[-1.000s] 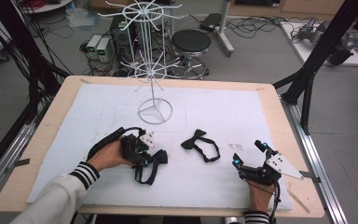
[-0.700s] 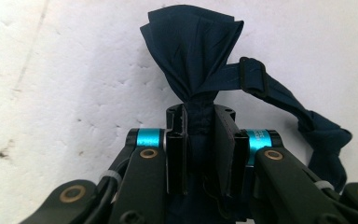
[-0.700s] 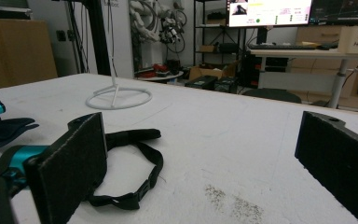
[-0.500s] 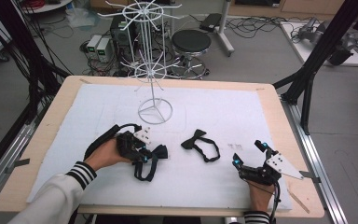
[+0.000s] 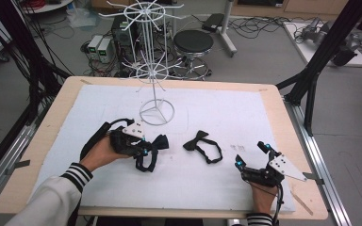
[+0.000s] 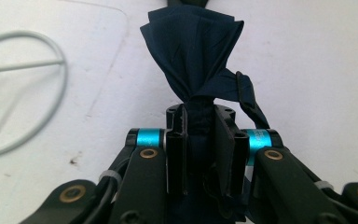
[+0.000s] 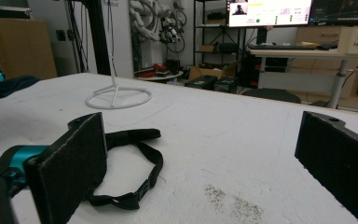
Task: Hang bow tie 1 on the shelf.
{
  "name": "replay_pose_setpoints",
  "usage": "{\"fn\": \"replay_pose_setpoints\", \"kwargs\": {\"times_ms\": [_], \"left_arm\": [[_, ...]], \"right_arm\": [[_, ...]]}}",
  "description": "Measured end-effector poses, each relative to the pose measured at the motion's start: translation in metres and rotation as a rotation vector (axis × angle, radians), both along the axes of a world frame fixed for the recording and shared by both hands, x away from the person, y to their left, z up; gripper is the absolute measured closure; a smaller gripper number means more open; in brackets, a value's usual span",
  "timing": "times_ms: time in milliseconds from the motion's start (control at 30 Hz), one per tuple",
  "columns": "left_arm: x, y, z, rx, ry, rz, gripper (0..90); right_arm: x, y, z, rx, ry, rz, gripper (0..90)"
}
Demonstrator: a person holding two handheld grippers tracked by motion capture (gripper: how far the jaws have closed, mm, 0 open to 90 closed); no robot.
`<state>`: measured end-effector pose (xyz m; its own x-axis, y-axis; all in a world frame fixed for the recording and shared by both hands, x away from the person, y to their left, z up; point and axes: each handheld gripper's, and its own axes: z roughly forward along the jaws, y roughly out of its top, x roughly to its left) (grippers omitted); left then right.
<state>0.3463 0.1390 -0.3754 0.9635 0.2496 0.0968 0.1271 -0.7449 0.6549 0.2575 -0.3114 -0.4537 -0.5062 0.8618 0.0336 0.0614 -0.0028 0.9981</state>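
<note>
Left gripper [image 5: 143, 149]: jaws closed on the knot of a dark navy bow tie [image 6: 193, 56], held near the front of the wire display stand's ring base [image 5: 156, 113]. One wing of the fabric fans out beyond the jaw tips; the strap [image 5: 143, 162] loops down toward the table's near edge. Pinching at the knot is probably chosen because it is the narrowest, firmest part, leaving the strap loop free.

Right gripper [image 5: 252, 162]: jaws spread wide, nothing between the pads, resting low at the white mat [image 5: 245, 117], well to the right of the stand base and nearer the person. Likely parked, or waiting to assist.

Second bow tie [image 5: 197, 140]: black, lying flat on the mat to the right of the stand base, between the two grippers, its strap [image 5: 212, 153] curled toward the right gripper. Untouched.

Wire display stand [image 5: 146, 42]: white, upright, tiered hooks [image 5: 143, 70] radiating from a central pole, set toward the far side of the mat. No tie hangs on it; a reasonable guess is that the hooks are meant to receive the straps.

Table [image 5: 61, 113]: pale wood border around the mat.
</note>
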Motion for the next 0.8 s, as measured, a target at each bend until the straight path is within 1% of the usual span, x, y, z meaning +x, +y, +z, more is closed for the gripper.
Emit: {"fn": "replay_pose_setpoints", "kwargs": {"times_ms": [33, 100, 133, 167, 200, 333, 633, 667, 800], "left_arm": [[0.000, 0.001, 0.001, -0.014, -0.006, 0.007, 75.6], [0.000, 0.004, 0.005, -0.018, -0.019, 0.013, 75.6], [0.000, 0.005, 0.007, -0.034, -0.027, 0.023, 75.6], [0.001, 0.008, 0.013, -0.041, -0.040, 0.028, 75.6], [0.001, 0.008, 0.013, -0.041, -0.040, 0.028, 75.6], [0.001, 0.014, 0.022, -0.076, -0.075, 0.055, 75.6], [0.003, 0.027, 0.042, -0.141, -0.128, 0.093, 75.6], [0.003, 0.028, 0.044, -0.149, -0.128, 0.097, 75.6], [0.004, 0.031, 0.052, -0.165, -0.151, 0.109, 75.6]], "right_arm": [[0.000, 0.000, 0.000, 0.000, 0.000, 0.000, 1.3], [0.000, 0.000, 0.000, 0.001, 0.001, 0.000, 1.4], [0.000, 0.000, 0.000, 0.001, 0.001, 0.000, 1.4], [0.000, 0.000, 0.000, -0.001, -0.001, 0.001, 1.3], [0.000, 0.000, 0.000, -0.001, -0.001, 0.000, 1.3], [0.000, 0.000, 0.000, 0.001, 0.001, 0.001, 1.3], [0.000, 0.000, 0.000, 0.005, 0.002, 0.001, 1.3], [0.000, 0.000, 0.000, 0.004, 0.002, 0.001, 1.4], [0.000, 0.000, 0.000, 0.002, -0.002, 0.002, 1.4]]}}
